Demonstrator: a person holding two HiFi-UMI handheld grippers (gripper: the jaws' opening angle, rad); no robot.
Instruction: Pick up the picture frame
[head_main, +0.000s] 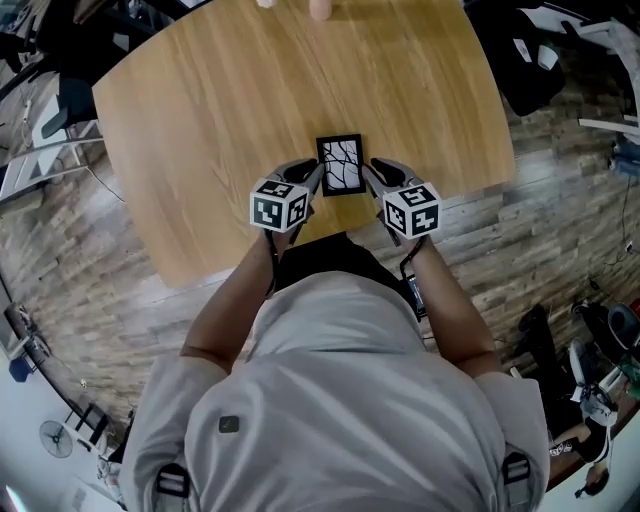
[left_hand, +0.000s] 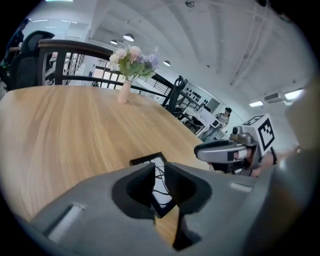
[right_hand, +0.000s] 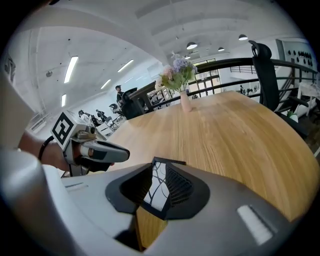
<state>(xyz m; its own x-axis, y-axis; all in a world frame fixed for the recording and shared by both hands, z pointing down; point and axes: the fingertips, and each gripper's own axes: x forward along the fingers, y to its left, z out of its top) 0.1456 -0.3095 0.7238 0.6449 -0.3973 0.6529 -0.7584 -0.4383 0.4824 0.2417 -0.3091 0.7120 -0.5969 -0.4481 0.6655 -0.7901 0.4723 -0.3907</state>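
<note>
Head view: a black picture frame (head_main: 339, 165) is seen lying flat on the wooden table (head_main: 220, 110), near the person's edge, flanked by the left gripper (head_main: 311, 178) and the right gripper (head_main: 371, 176). Both pairs of jaws are held spread, with the frame's edge seen in each gap.

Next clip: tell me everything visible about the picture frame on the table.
The picture frame is a small rectangle with a thin black border around a white picture of black branching lines. It seems to lie flat on the wooden table near the person's edge. The left gripper and right gripper flank its sides, jaws open; contact is unclear.
</note>
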